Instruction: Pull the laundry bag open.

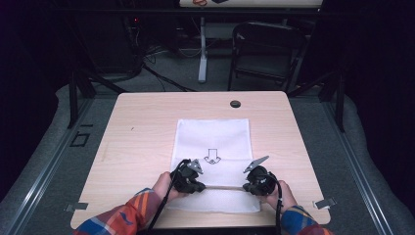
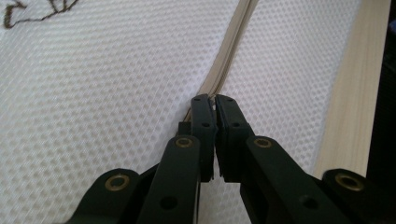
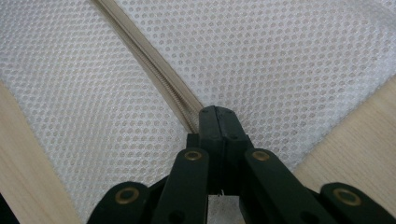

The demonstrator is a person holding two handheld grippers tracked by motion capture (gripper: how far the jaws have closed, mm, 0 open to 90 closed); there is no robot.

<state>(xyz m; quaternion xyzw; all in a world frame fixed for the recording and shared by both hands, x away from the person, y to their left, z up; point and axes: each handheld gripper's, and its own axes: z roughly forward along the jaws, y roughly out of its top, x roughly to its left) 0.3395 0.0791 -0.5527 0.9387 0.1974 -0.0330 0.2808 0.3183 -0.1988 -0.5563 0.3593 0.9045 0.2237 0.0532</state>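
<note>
Both claws are clamped tight as we look down on them; our left gripper [image 1: 190,182] and our right gripper [image 1: 259,182] sit at either end of the beige zipper [image 1: 222,187] that runs across the near part of the white mesh bag [image 1: 211,142]; the bag lies flat on the wooden table [image 1: 142,132], its long side running away from us, with a small black arrow print [image 1: 212,157] just beyond the two grippers; along the left gripper [image 2: 214,103] we see the jaws pressed together on the zipper [image 2: 224,65], whose tape rises a little off the mesh [image 2: 102,93] right at the tips; a strip of bare table [image 2: 355,93] shows beside the bag's edge there; along the right gripper [image 3: 219,114] the jaws are likewise pinched shut on the zipper [image 3: 154,70], the teeth running away up and to the left over the mesh [image 3: 280,56]; table [image 3: 28,177] shows at both lower corners; a dark round cap [image 1: 235,104] sits in the tabletop near the far edge, well apart from the bag; our plaid sleeves [image 1: 122,218] come in from the bottom.
</note>
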